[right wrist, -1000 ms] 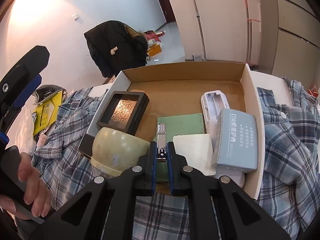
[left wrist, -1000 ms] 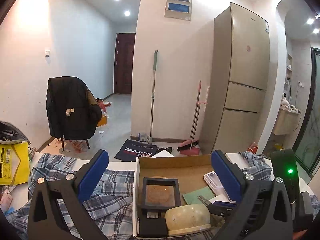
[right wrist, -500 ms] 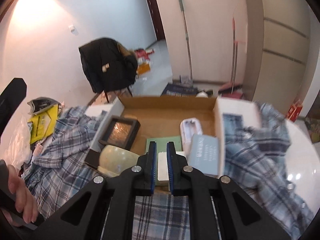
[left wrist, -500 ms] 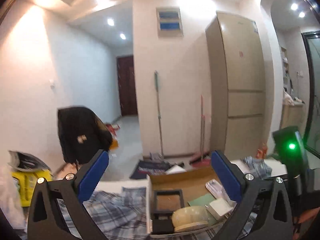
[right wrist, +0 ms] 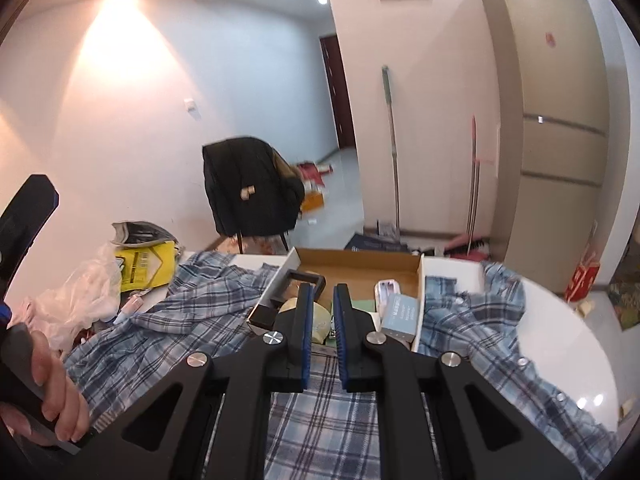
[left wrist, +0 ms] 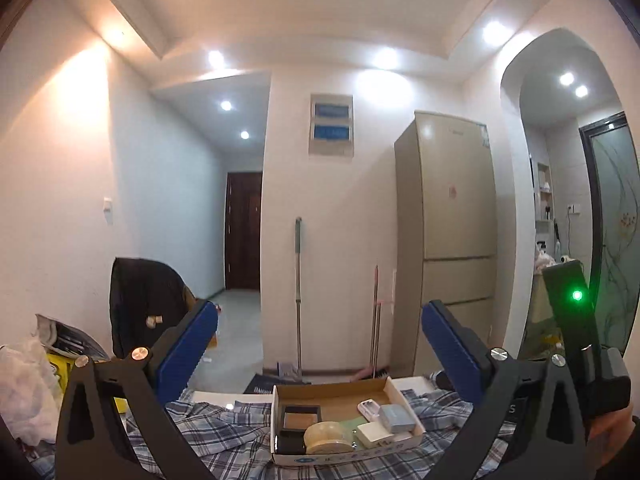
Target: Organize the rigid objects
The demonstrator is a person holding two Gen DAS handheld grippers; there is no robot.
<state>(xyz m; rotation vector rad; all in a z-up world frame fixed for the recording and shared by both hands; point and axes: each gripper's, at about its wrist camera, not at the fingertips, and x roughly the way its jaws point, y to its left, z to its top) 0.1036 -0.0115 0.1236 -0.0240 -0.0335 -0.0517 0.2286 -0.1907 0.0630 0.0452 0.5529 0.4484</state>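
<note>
Cardboard box (right wrist: 360, 261) contents partly hidden behind empty, closed right jaws, left jaws wide, empty.

left tongs (left wrist: 319, 344): black angular arms, each showing a triangular cut-out; blue ribbed pads lining the inner faces; round silver screws sitting at the arm joints
right tongs (right wrist: 323, 320): same black frame, blue pad edges showing along two narrow fingers (right wrist: 305, 322), four silver screws catching the light
tracker (left wrist: 571, 312): black block glowing with one green light
left hand (right wrist: 50, 398): bare fingers wrapping a dark grey handle; no sleeve showing
</note>
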